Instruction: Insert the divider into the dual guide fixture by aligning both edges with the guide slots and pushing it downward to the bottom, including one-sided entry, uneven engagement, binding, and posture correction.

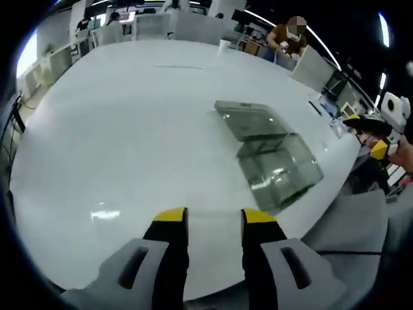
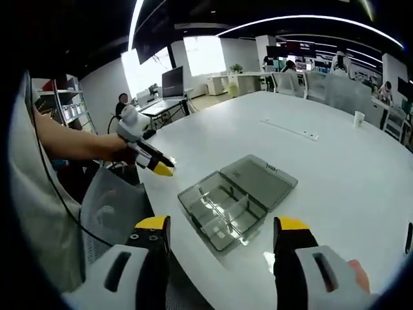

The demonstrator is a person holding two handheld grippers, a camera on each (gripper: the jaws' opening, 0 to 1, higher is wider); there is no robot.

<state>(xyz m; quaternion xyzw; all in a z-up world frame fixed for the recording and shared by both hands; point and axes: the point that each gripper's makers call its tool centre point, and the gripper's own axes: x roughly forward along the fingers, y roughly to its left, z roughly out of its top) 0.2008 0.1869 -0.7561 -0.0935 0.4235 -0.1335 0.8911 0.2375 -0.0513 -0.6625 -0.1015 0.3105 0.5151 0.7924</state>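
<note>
Both grippers, left gripper and right gripper, are hovering spread and empty; you're not touching the fixture yet.

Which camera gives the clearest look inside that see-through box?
The right gripper view: the box lies open, its inner partitions plain. In the left gripper view the box is blurred and glary, its inside hard to read.

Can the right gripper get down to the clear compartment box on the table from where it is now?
Probably yes. The right gripper is open and empty, and the clear box lies just ahead with its lid folded back. Nothing lies between them; the left gripper hangs off to the side.
</note>
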